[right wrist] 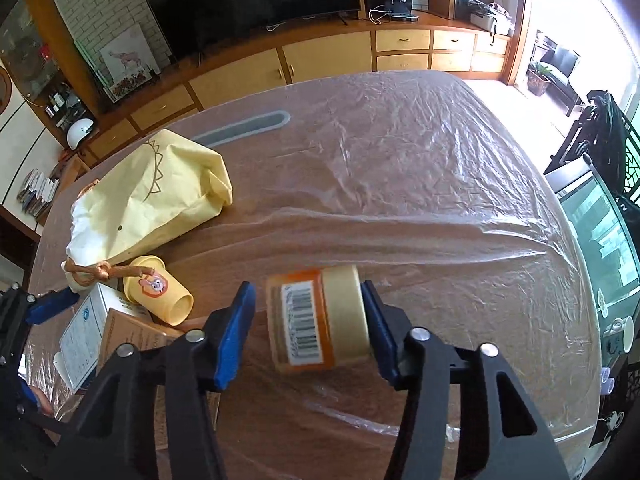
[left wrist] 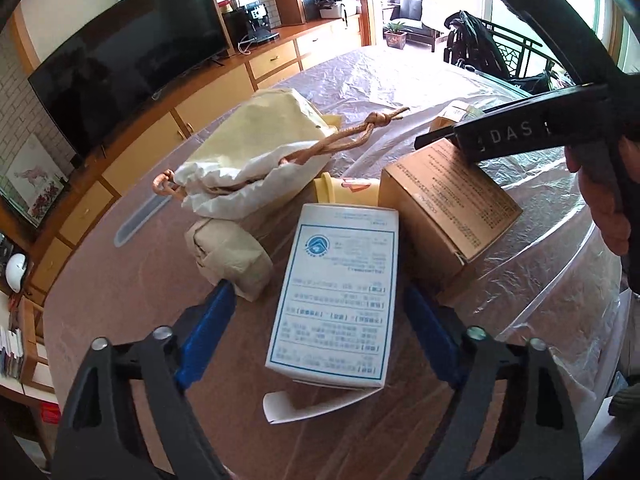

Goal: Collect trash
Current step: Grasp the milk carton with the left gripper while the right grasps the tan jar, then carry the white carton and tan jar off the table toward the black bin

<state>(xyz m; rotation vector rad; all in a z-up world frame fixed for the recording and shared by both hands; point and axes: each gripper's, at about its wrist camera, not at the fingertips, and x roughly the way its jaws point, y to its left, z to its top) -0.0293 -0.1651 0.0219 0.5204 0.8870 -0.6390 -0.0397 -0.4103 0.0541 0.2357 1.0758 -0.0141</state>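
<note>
While the right gripper (right wrist: 308, 332) straddled the orange jar (right wrist: 316, 320) lying on its side, lid pad touching, other pad apart, the left gripper (left wrist: 320, 332) stood half-open about the white box (left wrist: 336, 292), long axis running away along the fingers, ungripped

table (right wrist: 400, 160): bag (left wrist: 256, 148) behind carton (left wrist: 336, 296) | box (left wrist: 448, 200) right | cup (right wrist: 158, 288) between

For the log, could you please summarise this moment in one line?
left fingers open around white box | right fingers open around jar
</note>
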